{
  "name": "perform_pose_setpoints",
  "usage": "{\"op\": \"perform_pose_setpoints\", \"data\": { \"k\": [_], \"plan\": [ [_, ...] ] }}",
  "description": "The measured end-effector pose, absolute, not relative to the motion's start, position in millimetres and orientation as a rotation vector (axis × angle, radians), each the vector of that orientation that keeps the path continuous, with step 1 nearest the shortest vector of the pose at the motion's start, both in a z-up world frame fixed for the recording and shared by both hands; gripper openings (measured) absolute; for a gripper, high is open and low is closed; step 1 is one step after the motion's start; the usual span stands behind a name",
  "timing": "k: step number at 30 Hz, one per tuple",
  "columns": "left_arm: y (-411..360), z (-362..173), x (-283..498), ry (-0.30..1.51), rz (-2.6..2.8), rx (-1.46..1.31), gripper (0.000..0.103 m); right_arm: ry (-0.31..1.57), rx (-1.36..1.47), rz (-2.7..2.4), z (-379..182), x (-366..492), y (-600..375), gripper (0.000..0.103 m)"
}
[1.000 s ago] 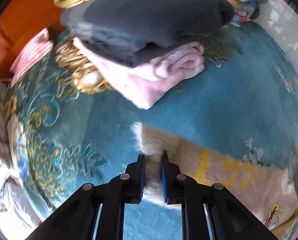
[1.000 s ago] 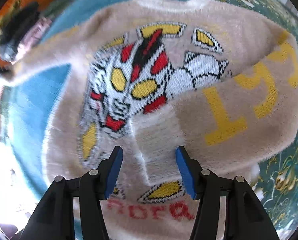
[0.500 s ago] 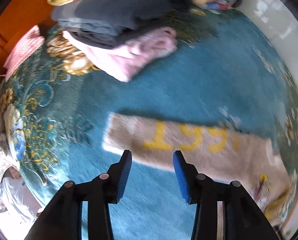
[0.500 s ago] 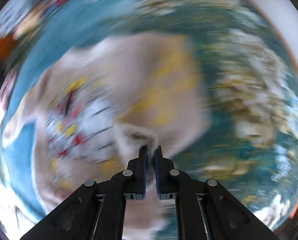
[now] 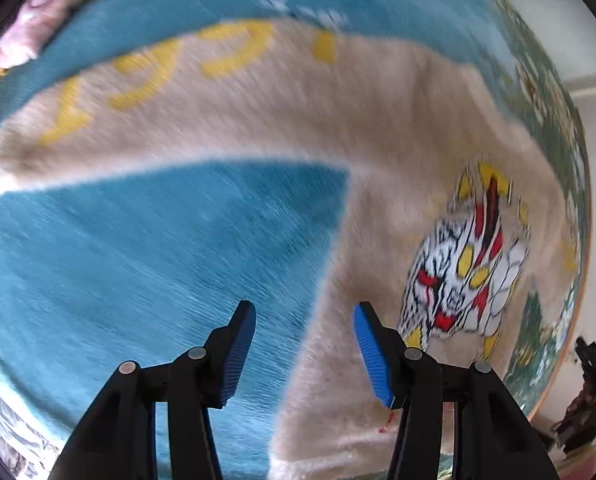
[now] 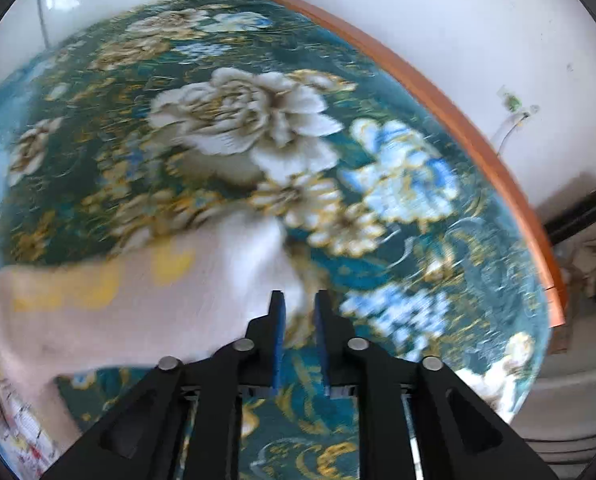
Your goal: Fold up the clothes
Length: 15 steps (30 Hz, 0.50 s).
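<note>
The left tongs (image 5: pixel 304 354) were opening over the side edge of the fuzzy beige sweater with yellow letters and a cartoon hero face (image 5: pixel 378 128), gripping nothing; the right tongs (image 6: pixel 300 338) were opening too — the sleeve cuff (image 6: pixel 266 248) lay just ahead, not pinched. The sweater lay spread on the teal floral bedspread (image 6: pixel 258 60). Spreading looked finished — next, seemingly, gripping the body edge to fold.

Beige sweater (image 5: pixel 338 120) on floral blanket (image 6: pixel 258 140)

Bright daylight, strong motion blur streaking everything beyond the jaws, sharp black fingers (image 5: pixel 226 360) below, fisheye bending at edges, white glare upper corners, soft shadows.
</note>
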<state>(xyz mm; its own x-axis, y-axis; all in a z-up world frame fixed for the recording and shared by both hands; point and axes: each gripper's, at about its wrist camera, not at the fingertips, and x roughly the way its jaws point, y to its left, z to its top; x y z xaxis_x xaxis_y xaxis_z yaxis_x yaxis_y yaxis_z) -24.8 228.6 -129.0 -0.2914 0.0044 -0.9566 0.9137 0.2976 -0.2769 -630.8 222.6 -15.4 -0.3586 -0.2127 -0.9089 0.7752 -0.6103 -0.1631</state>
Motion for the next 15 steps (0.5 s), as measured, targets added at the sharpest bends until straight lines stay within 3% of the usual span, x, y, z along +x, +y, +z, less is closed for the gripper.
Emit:
{"op": "perform_pose_setpoints", "data": {
  "k": [2, 7, 11, 14, 15],
  "plan": [
    [234, -138, -29, 1.621, -1.14, 0.853, 0.057, 0.717, 1.262, -1.845, -23, -603, 238, 0.04],
    [241, -150, -41, 1.676, -1.112, 0.853, 0.061, 0.584, 1.499, -1.236, -79, -509, 263, 0.044],
    [237, -149, -51, 1.667, -1.131, 0.894, 0.064, 0.631, 1.597, -1.162, -120, -468, 272, 0.045],
    [234, -146, -57, 1.667, -1.152, 0.892, 0.058, 0.614, 1.638, -1.197, -131, -462, 275, 0.045],
    [233, -145, -58, 1.66, -1.15, 0.89, 0.044, 0.602, 1.646, -1.214, -130, -462, 276, 0.044]
  ]
}}
